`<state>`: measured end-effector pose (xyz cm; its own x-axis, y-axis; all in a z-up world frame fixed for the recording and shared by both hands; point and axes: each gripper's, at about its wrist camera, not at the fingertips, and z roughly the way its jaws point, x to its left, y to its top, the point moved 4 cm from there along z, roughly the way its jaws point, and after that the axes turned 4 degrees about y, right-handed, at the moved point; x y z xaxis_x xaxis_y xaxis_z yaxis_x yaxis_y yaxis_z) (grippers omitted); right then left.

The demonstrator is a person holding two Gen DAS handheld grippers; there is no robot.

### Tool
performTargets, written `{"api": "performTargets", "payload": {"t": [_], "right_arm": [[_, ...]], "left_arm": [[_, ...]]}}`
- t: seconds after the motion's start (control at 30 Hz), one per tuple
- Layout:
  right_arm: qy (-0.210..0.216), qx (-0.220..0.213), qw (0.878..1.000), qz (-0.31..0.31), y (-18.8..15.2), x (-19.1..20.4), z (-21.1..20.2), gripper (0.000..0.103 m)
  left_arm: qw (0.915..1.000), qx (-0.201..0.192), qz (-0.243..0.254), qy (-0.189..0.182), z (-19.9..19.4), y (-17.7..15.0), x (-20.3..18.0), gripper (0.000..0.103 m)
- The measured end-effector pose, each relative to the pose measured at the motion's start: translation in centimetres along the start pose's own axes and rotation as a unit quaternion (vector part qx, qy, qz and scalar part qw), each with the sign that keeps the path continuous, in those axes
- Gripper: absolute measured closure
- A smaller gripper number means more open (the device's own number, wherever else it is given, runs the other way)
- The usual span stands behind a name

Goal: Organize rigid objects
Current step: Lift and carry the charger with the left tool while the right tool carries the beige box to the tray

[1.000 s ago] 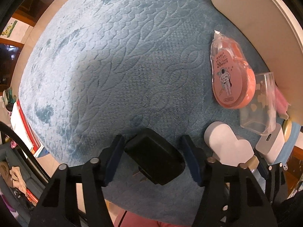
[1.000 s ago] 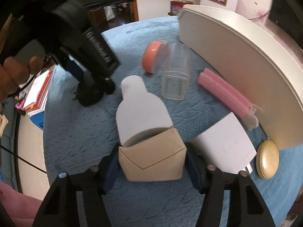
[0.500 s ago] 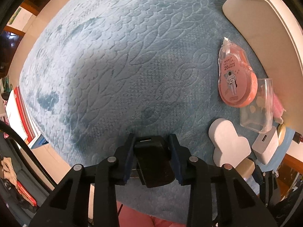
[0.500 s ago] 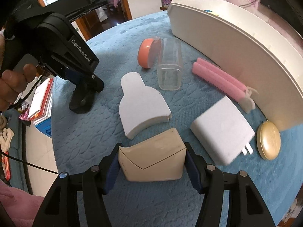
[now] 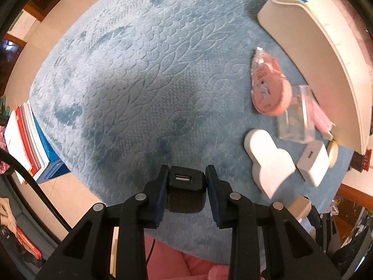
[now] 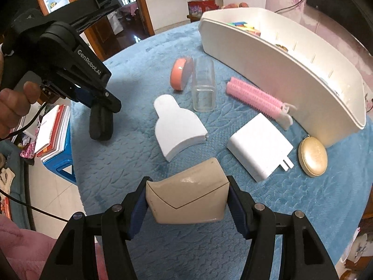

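Observation:
My left gripper (image 5: 186, 173) is shut on a black USB charger (image 5: 186, 184), held over the blue mat; it also shows in the right wrist view (image 6: 101, 126). My right gripper (image 6: 187, 184) is shut on a beige envelope-shaped box (image 6: 186, 200), held above the mat's near edge. On the mat lie a white bottle-shaped block (image 6: 177, 126), a white plug adapter (image 6: 258, 147), a pink hair roller clip (image 6: 254, 98), a clear plastic box (image 6: 203, 88), a pink correction tape (image 6: 180, 73) and a gold oval case (image 6: 312, 157). The white organizer tray (image 6: 279, 70) stands behind them.
The blue quilted mat (image 5: 139, 81) covers a round table. A stack of books on a blue stool (image 5: 30, 144) stands at the left below the table edge. Colourful items lie inside the tray (image 6: 242, 26).
My left gripper closed on the black charger and lifted it off the mat. My right gripper rose and pulled back with the beige box, off the white block.

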<state>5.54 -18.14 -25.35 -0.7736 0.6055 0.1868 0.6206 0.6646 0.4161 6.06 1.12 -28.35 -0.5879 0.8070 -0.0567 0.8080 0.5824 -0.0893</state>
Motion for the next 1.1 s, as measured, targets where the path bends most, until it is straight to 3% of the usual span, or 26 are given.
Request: {"api": "performTargets", "payload": {"t": [0.33, 0.6, 0.97, 1.1], "right_arm": [[-0.003, -0.039, 0.998, -0.042, 1.6, 2.3, -2.3, 0.04], [0.002, -0.089, 0.994, -0.061, 4.5, 3.1, -5.2, 0.04], [-0.019, -0.125, 0.99, -0.066, 8.3, 3.1, -7.4, 0.04], [-0.037, -0.14, 0.988, -0.052, 9.8, 2.3, -8.2, 0.04]], "left_arm": [[0.9989, -0.04, 0.021, -0.015, -4.5, -2.2, 0.8, 0.07], [0.9946, -0.079, 0.067, 0.011, -9.0, -2.5, -0.2, 0.07], [0.9799, -0.144, 0.136, 0.02, -14.2, 0.4, -3.0, 0.069], [0.9705, -0.169, 0.171, 0.019, -15.9, 2.1, -4.4, 0.069]]}}
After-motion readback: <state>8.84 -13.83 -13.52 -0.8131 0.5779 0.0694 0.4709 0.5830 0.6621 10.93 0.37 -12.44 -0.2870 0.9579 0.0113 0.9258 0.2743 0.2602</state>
